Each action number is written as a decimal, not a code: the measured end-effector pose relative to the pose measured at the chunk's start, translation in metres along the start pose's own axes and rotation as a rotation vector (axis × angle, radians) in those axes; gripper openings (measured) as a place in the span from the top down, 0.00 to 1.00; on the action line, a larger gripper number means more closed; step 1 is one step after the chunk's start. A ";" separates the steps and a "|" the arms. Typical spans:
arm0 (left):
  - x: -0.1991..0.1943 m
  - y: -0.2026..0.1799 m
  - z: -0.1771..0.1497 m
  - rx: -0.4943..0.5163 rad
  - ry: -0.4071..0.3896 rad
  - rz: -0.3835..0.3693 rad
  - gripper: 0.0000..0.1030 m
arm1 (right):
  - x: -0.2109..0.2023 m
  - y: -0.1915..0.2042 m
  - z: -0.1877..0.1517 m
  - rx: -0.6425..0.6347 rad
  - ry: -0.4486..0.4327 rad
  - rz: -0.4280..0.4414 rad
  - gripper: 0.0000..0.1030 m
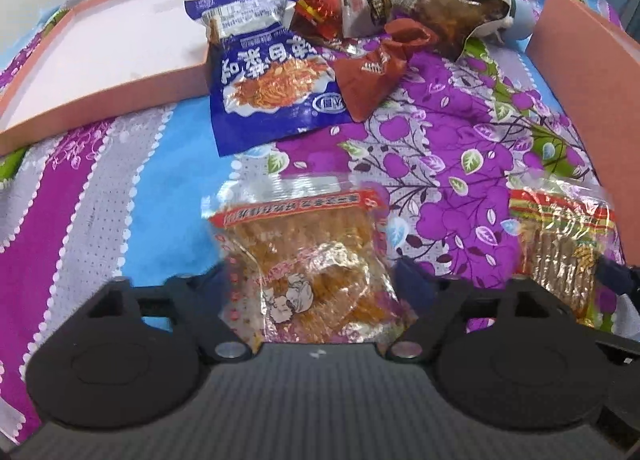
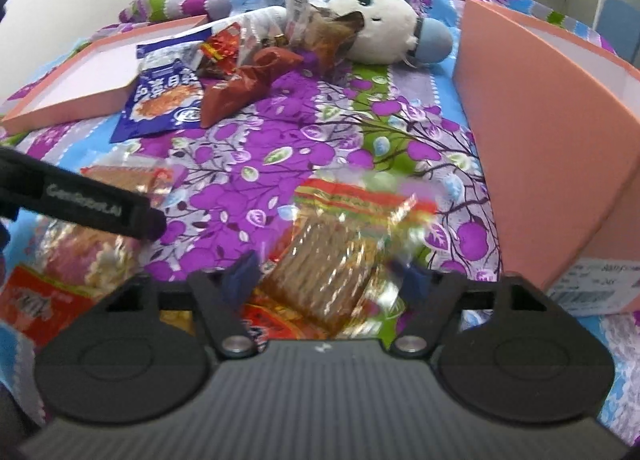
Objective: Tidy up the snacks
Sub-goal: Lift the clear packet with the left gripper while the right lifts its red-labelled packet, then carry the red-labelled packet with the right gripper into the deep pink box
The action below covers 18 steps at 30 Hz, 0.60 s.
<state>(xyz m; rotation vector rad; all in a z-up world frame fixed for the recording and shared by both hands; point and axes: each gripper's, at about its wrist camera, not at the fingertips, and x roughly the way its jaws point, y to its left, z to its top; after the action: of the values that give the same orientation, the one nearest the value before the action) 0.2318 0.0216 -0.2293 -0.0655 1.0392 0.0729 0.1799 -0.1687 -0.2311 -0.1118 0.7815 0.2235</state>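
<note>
My left gripper [image 1: 316, 280] is shut on a clear packet of orange snack strips with a red top band [image 1: 304, 264], held above the bedspread. My right gripper [image 2: 326, 272] is shut on a clear packet of brown snack sticks with a red-green band [image 2: 340, 252]; this packet also shows at the right in the left wrist view [image 1: 560, 244]. A blue noodle-snack bag [image 1: 272, 80], a dark red bag [image 1: 372, 76] and several more wrappers lie in a pile ahead. The left gripper's arm [image 2: 80, 200] shows at the left of the right wrist view.
A shallow pink box lid [image 1: 120, 80] lies at the back left. A taller pink box [image 2: 552, 140] stands at the right. A white plush toy [image 2: 384, 24] lies behind the pile. A red snack packet [image 2: 36, 304] lies at the lower left. All rests on a floral bedspread.
</note>
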 end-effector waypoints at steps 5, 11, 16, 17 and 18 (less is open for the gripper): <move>-0.008 0.002 0.001 0.018 -0.020 -0.001 0.48 | -0.006 0.002 0.003 -0.004 -0.003 0.005 0.48; -0.022 0.010 0.001 -0.026 -0.012 -0.052 0.53 | -0.019 -0.003 0.006 0.026 -0.005 0.021 0.50; -0.050 0.013 0.002 -0.017 -0.040 -0.078 0.53 | -0.043 -0.009 0.015 0.041 -0.047 0.013 0.51; -0.057 0.013 0.003 -0.018 -0.048 -0.087 0.53 | -0.049 -0.010 0.018 0.045 -0.060 0.011 0.51; -0.064 0.014 0.004 -0.018 -0.056 -0.096 0.53 | -0.055 -0.012 0.022 0.056 -0.069 0.012 0.51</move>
<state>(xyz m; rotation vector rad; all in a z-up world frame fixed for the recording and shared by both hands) 0.2017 0.0337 -0.1723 -0.1291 0.9779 -0.0029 0.1595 -0.1850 -0.1764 -0.0460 0.7192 0.2159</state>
